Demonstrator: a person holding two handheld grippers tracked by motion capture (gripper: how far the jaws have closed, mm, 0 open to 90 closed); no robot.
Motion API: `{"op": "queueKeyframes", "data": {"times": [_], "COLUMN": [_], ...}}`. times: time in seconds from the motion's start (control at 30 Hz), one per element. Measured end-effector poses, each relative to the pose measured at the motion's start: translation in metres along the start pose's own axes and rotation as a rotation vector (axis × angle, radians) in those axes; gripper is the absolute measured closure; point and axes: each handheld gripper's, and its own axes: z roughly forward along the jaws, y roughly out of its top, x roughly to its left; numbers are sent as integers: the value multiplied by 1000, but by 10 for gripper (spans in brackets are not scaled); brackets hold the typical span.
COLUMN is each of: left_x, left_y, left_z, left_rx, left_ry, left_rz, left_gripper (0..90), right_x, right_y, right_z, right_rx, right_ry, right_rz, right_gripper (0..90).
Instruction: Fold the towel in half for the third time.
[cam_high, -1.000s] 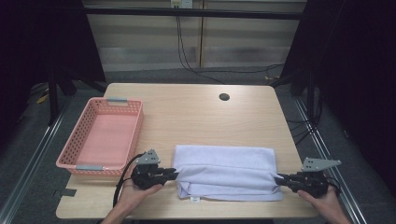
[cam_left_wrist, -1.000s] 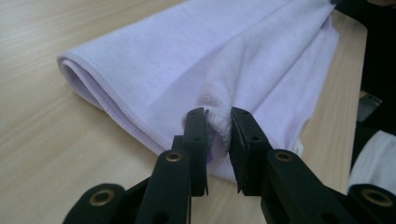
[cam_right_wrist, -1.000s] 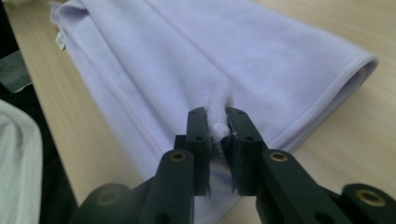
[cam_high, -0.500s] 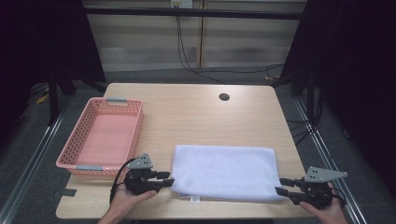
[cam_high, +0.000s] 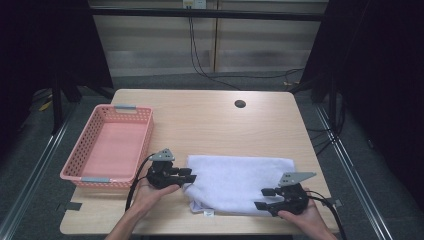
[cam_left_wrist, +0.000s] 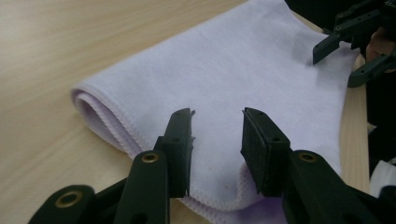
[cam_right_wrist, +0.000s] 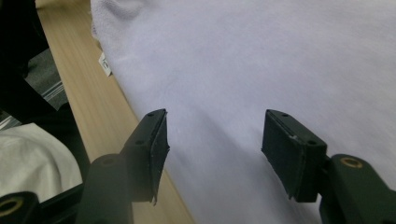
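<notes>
A folded pale lilac towel (cam_high: 235, 181) lies flat near the table's front edge. My left gripper (cam_high: 189, 176) is at its left end; its jaws have just been opening and stand open. In the left gripper view the left gripper (cam_left_wrist: 217, 119) hovers over the towel (cam_left_wrist: 243, 79) at a rumpled corner, pads apart from the cloth. My right gripper (cam_high: 264, 198) is at the towel's front right; its jaws have just been opening wider. In the right gripper view the right gripper (cam_right_wrist: 215, 128) is open just over the towel (cam_right_wrist: 261, 60), gripping nothing.
A pink mesh basket (cam_high: 80, 172) stands at the left of the wooden table (cam_high: 210, 120). A dark round hole (cam_high: 240, 104) is at the far right. A small label (cam_right_wrist: 106, 64) sticks out from the towel's front edge. The table edge (cam_right_wrist: 93, 112) runs close beside the right gripper.
Both grippers have let go of the towel's ends and opened. The right gripper has moved left along the towel's front edge. The left one shifted slightly; the towel lies slack.
</notes>
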Motion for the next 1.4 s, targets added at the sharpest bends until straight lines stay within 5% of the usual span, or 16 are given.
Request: {"op": "queueKeyframes", "data": {"times": [0.07,0.2,0.3,0.47,0.63,0.7,0.77,0.83,1.03,1.2,1.3,1.4], "left_x": [2,7,5,0,-6,-5,-8,-6,6,13,23,35], "left_y": [2,-2,-8,-12,-6,-2,1,4,20,35,42,45], "left_z": [-7,-3,10,26,43,48,47,42,30,36,39,44], "left_rx": [-27,10,97,140,149,147,162,124,63,40,13,12], "left_ry": [16,41,61,40,53,49,63,43,70,81,98,113], "left_rz": [-8,-9,17,18,60,29,46,11,-26,1,-22,-57], "left_gripper": [619,628,645,634,644,644,641,622,571,550,548,545], "right_x": [6,18,14,6,-3,-8,-9,-4,19,42,55,63], "right_y": [6,11,10,4,-2,-3,-4,-2,15,41,60,74], "right_z": [12,35,35,27,14,10,8,8,24,54,73,90], "right_rx": [11,79,81,70,80,77,71,68,42,26,14,13], "right_ry": [-8,-37,-23,-13,-34,-28,-28,-41,7,98,172,194], "right_rz": [-41,-120,-100,-155,-130,-103,-75,-77,-116,-142,-138,-154], "right_gripper": [410,371,407,489,498,497,472,414,389,378,378,381]}}
